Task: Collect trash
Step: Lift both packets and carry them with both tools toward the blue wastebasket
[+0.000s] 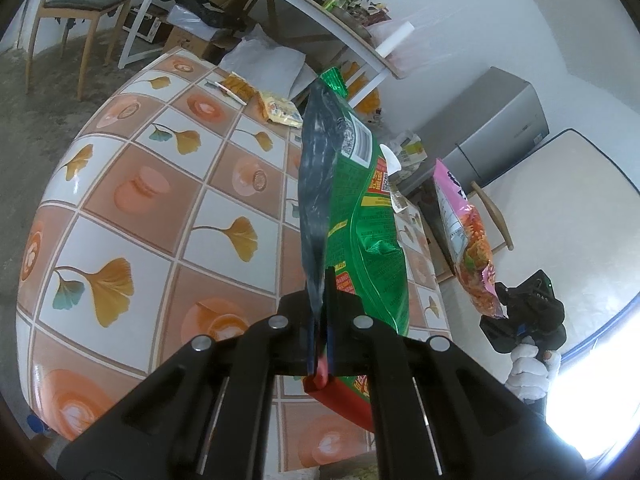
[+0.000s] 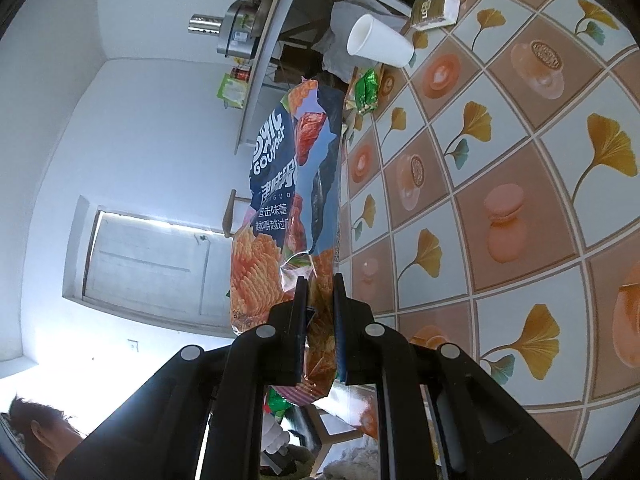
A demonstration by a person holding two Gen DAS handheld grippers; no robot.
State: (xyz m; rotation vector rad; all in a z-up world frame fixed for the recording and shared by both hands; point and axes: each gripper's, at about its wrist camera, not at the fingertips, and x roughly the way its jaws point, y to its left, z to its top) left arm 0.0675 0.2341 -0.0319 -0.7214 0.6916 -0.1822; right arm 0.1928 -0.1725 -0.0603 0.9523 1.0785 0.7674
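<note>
Clamped in the left hand-held gripper [image 1: 320, 320], a green bag [image 1: 360, 208] is held above the surface [image 1: 160, 184], while a "Gouyier" chip bag [image 2: 288, 184] is pinched by the right hand-held gripper [image 2: 320, 320]; both should be kept gripped firmly until binned.

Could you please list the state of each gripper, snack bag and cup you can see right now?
left gripper: shut on green snack bag, lifted
right gripper: shut on orange chip bag, lifted
white paper cup: lying sideways on table
</note>
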